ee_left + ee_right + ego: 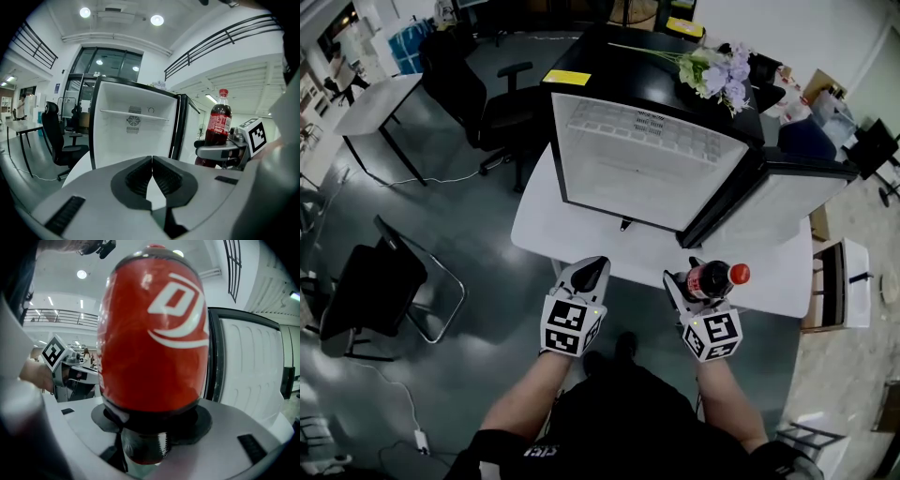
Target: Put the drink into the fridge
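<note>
The fridge [647, 164] stands open on the far side of the bench [572, 239]. Its door [769, 211] is swung out toward the bench's right edge. From my left gripper view the compartment looks white and bare, with one shelf [133, 115] across its upper part.

The drink [710, 279] is not in there yet. It sits in the right gripper [694, 284], in the air just short of the bench's near edge and toward its right corner. The left gripper view shows it upright, red cap on top. The right fingers are clamped on the lower body of the bottle, and the label fills most of that gripper's view.

The left gripper [151, 161] hangs beside it, level with the middle of the near edge. Its fingers [133, 178] are closed tip to tip with nothing between them.

I judge this to be the carry: the drink is picked up, the fridge is open, and placing is what's left.

Next I need to bring the right gripper over the near edge and into the opening. I should steer left of the door's edge and keep the bottle upright. The space under the shelf looks the likely spot, though I can't tell whether the bottle clears it standing. Once the base rests on the fridge floor, I let the fingers part and back straight out.
</note>
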Tool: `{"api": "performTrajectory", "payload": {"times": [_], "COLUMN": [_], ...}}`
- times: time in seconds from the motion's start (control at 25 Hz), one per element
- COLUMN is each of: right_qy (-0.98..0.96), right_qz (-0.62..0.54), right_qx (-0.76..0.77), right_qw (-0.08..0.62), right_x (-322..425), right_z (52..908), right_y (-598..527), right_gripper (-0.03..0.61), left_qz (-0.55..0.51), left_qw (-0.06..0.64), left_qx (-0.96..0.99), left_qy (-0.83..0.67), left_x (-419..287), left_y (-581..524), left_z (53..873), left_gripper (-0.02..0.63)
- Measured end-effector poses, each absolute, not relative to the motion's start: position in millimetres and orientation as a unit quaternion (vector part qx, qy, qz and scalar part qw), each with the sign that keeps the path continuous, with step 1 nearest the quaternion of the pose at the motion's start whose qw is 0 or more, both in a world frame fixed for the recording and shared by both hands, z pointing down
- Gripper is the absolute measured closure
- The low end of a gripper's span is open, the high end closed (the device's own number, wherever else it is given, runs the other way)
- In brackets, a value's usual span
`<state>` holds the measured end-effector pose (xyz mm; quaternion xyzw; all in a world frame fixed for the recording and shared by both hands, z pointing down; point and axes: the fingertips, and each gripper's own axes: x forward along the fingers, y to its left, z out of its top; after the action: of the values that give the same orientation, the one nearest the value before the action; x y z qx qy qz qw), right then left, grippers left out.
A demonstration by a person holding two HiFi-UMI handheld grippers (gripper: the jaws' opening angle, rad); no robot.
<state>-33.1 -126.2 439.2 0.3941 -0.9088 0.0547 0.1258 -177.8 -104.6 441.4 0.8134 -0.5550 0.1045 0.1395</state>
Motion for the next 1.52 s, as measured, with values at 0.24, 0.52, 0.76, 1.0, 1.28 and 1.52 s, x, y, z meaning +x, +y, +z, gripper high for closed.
{"api": "performTrajectory", "payload": {"times": [0.24,0.52,0.76,1.0,1.28,1.52], "right_qy": [-0.914,-0.928,-0.926,-0.908,-0.891,-0.880], "right_qz": [0.050,0.039,0.043,0.041,0.049,0.060], "right_qx": [0.381,0.348,0.348,0.389,0.426,0.444], "right_qw": [0.132,0.128,0.138,0.153,0.149,0.158], "right_x": [-43,-67,-96,-143,-198,-214], "right_z": [448,456,461,467,470,488], "right_y": [-143,-168,-172,-180,-178,-186], "right_gripper": [0.314,0.314,0.314,0.314,0.314,0.314], "left_qz": [0.112,0.122,0.122,0.120,0.122,0.129], "left_qw": [0.142,0.147,0.137,0.131,0.130,0.132], "left_qx": [0.806,0.792,0.798,0.820,0.832,0.850], "left_qy": [-0.564,-0.579,-0.575,-0.544,-0.525,-0.493], "left_x": [-189,-202,-229,-280,-354,-360], "left_y": [-127,-154,-167,-170,-174,-184], "left_z": [441,441,441,449,454,467], "left_gripper": [0.595,0.595,0.595,0.595,0.595,0.595]}}
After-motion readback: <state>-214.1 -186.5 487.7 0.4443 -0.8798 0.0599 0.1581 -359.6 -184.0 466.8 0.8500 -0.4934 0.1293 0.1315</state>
